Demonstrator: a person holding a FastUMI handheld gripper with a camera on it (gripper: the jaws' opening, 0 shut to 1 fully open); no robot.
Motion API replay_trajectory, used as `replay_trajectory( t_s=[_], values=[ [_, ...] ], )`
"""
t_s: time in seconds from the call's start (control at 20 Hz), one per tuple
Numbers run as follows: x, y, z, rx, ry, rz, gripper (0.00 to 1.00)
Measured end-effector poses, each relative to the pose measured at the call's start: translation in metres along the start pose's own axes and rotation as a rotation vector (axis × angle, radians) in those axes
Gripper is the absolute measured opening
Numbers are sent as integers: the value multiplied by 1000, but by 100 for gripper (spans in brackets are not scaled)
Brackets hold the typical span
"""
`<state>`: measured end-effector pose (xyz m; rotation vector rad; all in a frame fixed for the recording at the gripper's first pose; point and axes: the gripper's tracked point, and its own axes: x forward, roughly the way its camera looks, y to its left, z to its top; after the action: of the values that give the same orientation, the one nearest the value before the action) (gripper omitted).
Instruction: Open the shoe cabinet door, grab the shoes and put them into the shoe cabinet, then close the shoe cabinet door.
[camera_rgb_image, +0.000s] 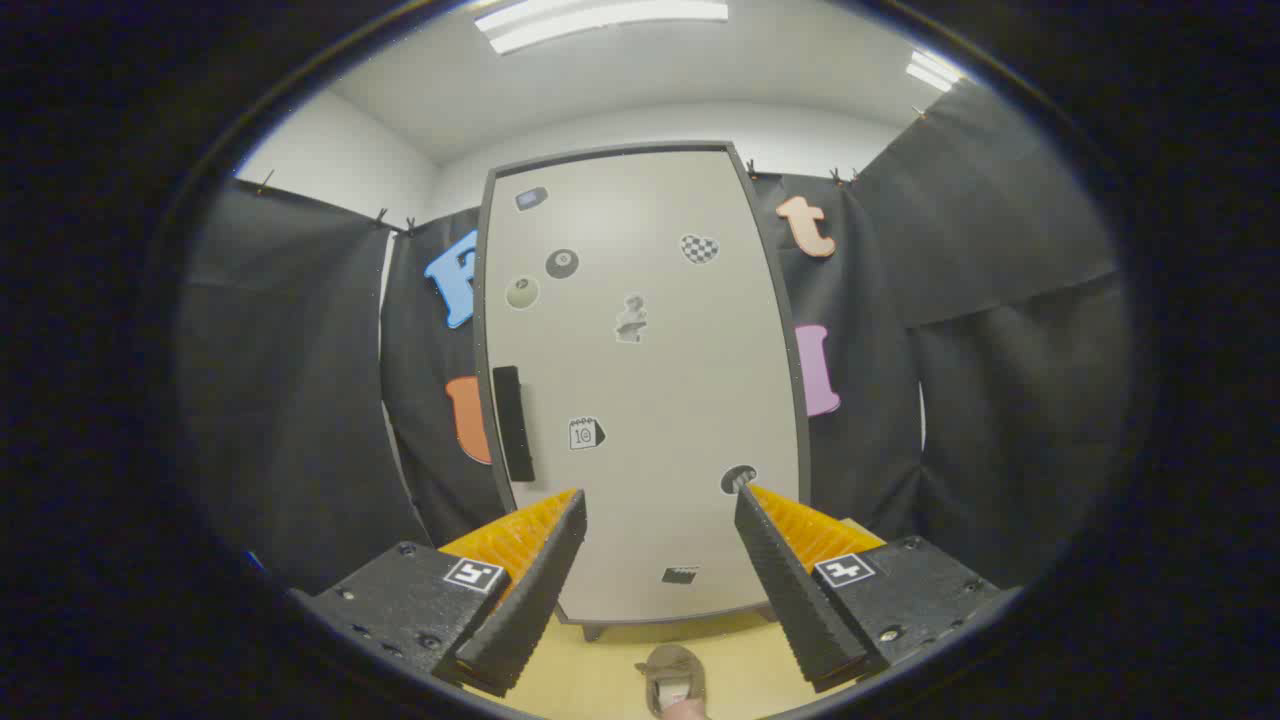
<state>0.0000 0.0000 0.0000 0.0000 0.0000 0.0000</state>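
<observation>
I see bright, even light from ceiling lamps (600, 18) above the cabinet (640, 380); its edges bow; focus sharp.

Closed cabinet door (640, 380) (handle (513, 423) reachable) ahead of the spread, empty claw (660, 505).

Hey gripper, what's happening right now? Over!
Hand-held gripper open, empty. Shoe cabinet door shut ahead; its handle untouched. Shoe on floor between the fingers. Nothing in the way.

Beyond the spread fingers of the claw (660, 500), which grip nothing, the cabinet door (660, 400) looks smooth and matt, with flat stickers and a matt handle (513, 423). Below them lie a pale wood-look floor (600, 670) and a soft-looking shoe (672, 675).
</observation>
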Motion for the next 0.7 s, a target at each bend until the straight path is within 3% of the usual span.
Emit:
replay_trajectory(
  t_s=[0.7],
  values=[
    [-44, 24, 25, -118, -21, -3, 99]
  ],
)
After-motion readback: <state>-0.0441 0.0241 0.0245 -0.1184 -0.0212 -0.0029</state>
